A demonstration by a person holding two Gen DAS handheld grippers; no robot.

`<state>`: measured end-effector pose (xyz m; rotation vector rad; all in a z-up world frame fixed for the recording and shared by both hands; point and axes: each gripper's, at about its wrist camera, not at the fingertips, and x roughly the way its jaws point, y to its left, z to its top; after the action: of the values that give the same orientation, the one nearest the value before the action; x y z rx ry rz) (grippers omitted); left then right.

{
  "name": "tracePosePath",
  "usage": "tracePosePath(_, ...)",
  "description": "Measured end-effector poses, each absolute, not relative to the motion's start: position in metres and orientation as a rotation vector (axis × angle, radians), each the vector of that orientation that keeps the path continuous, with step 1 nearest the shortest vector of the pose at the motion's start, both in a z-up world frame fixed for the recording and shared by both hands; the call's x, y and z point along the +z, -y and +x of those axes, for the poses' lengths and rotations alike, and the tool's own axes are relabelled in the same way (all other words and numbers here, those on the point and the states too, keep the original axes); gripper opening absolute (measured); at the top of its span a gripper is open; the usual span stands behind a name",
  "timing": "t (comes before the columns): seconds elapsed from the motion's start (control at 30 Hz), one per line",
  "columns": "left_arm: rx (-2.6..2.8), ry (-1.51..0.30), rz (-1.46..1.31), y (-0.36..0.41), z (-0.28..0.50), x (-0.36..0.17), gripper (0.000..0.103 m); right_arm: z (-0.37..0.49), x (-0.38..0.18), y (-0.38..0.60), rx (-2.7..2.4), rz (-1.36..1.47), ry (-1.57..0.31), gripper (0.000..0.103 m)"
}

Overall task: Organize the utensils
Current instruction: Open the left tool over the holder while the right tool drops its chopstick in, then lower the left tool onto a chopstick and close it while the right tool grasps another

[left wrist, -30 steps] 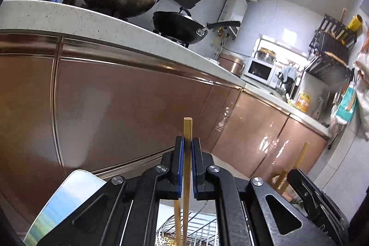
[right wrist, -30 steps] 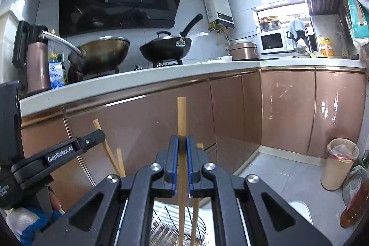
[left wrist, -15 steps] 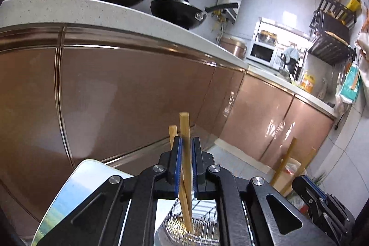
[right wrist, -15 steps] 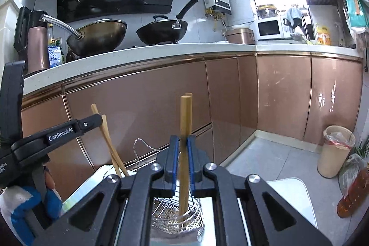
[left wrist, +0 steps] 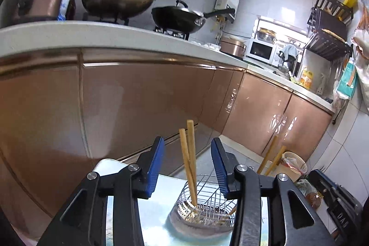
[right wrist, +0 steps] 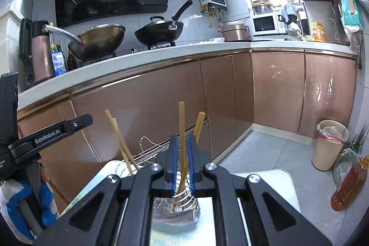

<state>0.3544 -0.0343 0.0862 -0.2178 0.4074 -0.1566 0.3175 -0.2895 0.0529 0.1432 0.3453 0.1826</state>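
In the left wrist view my left gripper (left wrist: 187,140) has its jaws opening. Two wooden chopsticks (left wrist: 189,153) stand loose between the blue pads, touching neither pad. Their lower ends rest in the wire utensil holder (left wrist: 207,206). In the right wrist view my right gripper (right wrist: 182,138) is shut on an upright chopstick (right wrist: 181,121) above the same holder (right wrist: 177,204). A second chopstick (right wrist: 199,126) leans to the right behind it. My left gripper's black finger (right wrist: 57,130) reaches in from the left, next to the released pair (right wrist: 120,142).
The holder stands on a glossy white table (right wrist: 272,179) with a printed mat. Brown cabinet doors (left wrist: 138,107) rise close behind it, under a counter with two woks (right wrist: 101,40). A bin (right wrist: 329,144) and an oil bottle (right wrist: 350,186) stand on the floor at right. A gloved hand (right wrist: 23,200) holds the left gripper.
My left jaws have opened and let go of their chopstick, which now stands in the holder beside another. Both grippers have drawn back and up, so the holder shows more fully.
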Motion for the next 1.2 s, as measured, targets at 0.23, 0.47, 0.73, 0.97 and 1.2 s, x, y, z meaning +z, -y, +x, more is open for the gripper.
tracePosePath(0.23, -0.167, -0.526, -0.191, 0.011, 0.324, 0.113, 0.041, 0.285, 0.083, 0.303, 0.185, 0.161, -0.467, 0.008)
tracePosePath(0.47, -0.227, -0.673, -0.169, -0.004, 0.292, 0.100, 0.042, 0.257, 0.076, 0.301, 0.205, 0.137, -0.639, 0.008)
tracePosePath(0.73, -0.292, -0.880, -0.147, -0.001, 0.274, 0.032, 0.038, 0.237, 0.025, 0.286, 0.247, 0.129, -0.813, 0.008)
tracePosePath(0.97, -0.356, -1.049, -0.075, 0.029, 0.275, -0.035, 0.034, 0.248, -0.032, 0.271, 0.287, 0.122, -0.980, 0.008)
tracePosePath(1.2, -0.375, -1.170, 0.020, 0.053, 0.292, -0.080, 0.034, 0.271, -0.072, 0.259, 0.304, 0.123, -1.094, 0.008)
